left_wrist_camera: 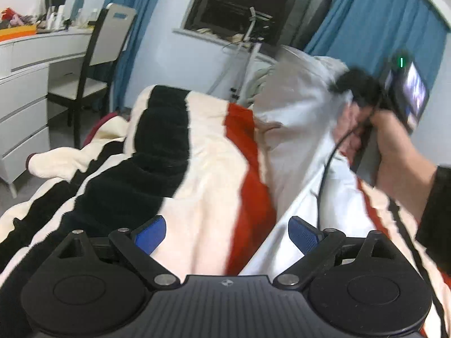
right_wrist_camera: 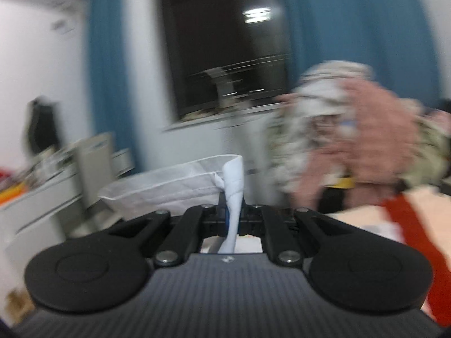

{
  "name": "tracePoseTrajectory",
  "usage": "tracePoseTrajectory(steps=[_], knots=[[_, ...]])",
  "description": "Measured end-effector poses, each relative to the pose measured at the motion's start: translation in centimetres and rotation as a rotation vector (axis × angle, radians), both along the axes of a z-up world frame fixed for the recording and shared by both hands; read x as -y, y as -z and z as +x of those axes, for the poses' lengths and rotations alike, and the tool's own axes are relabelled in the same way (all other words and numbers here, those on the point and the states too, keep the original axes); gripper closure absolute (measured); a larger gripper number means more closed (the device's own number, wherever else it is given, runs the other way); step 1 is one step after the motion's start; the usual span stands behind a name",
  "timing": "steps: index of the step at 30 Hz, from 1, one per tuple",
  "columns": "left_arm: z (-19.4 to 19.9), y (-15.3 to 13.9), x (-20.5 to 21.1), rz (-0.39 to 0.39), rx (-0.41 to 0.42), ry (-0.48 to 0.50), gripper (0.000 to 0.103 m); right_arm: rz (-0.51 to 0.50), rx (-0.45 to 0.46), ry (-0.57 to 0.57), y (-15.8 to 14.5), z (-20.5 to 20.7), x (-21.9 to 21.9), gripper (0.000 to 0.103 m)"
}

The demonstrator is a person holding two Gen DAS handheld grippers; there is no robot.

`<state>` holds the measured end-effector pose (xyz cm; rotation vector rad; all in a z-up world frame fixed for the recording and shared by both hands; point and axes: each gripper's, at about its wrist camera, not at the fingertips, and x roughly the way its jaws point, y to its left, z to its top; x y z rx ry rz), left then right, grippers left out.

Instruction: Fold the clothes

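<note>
Nearest the left camera, the left hand-held gripper (left_wrist_camera: 227,235) is held with its blue pads spread apart above a striped blanket (left_wrist_camera: 157,152) on the bed. A white garment (left_wrist_camera: 298,118) is lifted over the blanket's red stripe. It is pinched by the right hand-held gripper (right_wrist_camera: 231,214), whose jaws are pressed together on a bunched white fold.

Ahead of you, a dark night-time window (left_wrist_camera: 239,5) sits in a pale wall between long blue curtains (left_wrist_camera: 375,25). To your left, a white drawer-fronted desk (left_wrist_camera: 25,84) carries clutter, with a dark-framed, pale-seated chair (left_wrist_camera: 93,64) drawn up to it on grey floor (left_wrist_camera: 57,115).
</note>
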<state>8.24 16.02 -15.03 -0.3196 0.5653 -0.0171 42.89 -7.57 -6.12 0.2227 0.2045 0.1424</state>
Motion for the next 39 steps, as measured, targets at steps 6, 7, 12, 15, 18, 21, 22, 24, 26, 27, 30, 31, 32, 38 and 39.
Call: tracePoseTrajectory(steps=[6,7,12,15,18,21,22,24,26,27,30,31,32,38,39], knots=[[-1.4,-0.5,1.7,0.018,0.035,0.035,0.008,0.094,-0.159,0.246,6.8,1.5,9.4,0.097],[-1.2,-0.4,2.0,0.029,0.035,0.04,0.008,0.114,-0.186,0.261,8.1,1.9,10.5,0.097],[0.0,0.4,3.3,0.067,0.015,0.07,0.008,0.203,-0.274,0.249,12.9,2.6,12.7,0.094],[0.6,0.6,3.8,0.088,0.02,0.097,0.008,0.2,-0.286,0.223,13.1,2.8,12.5,0.079],[0.7,0.6,4.2,0.099,0.025,0.112,0.008,0.181,-0.278,0.192,12.2,2.2,12.0,0.024],[0.2,0.4,4.5,0.105,0.035,0.118,0.008,0.159,-0.26,0.16,10.8,0.4,11.5,0.023],[0.0,0.2,4.5,0.105,0.041,0.12,0.008,0.149,-0.259,0.155,10.2,-0.3,11.5,0.023],[-0.6,-0.2,4.6,0.104,0.053,0.122,0.008,0.133,-0.249,0.147,8.7,-2.4,11.5,0.023],[-1.2,-0.6,4.7,0.106,0.065,0.127,0.008,0.118,-0.236,0.143,7.4,-4.7,11.7,0.023],[-1.5,-0.8,4.7,0.107,0.07,0.13,0.008,0.108,-0.228,0.143,6.7,-6.2,11.8,0.023],[-2.6,-1.4,5.1,0.115,0.082,0.143,0.008,0.091,-0.202,0.133,4.6,-11.3,12.4,0.023],[-3.0,-1.5,5.2,0.115,0.083,0.147,0.008,0.083,-0.195,0.121,4.1,-13.2,12.5,0.023],[-3.4,-1.6,5.3,0.113,0.082,0.151,0.008,0.074,-0.188,0.114,3.8,-15.1,12.5,0.023],[-6.0,-2.6,6.9,0.115,0.07,0.188,0.008,0.019,-0.145,0.071,1.9,-26.6,12.5,0.023],[-6.4,-2.7,7.2,0.119,0.071,0.195,0.008,0.011,-0.138,0.064,1.8,-28.4,12.5,0.023]])
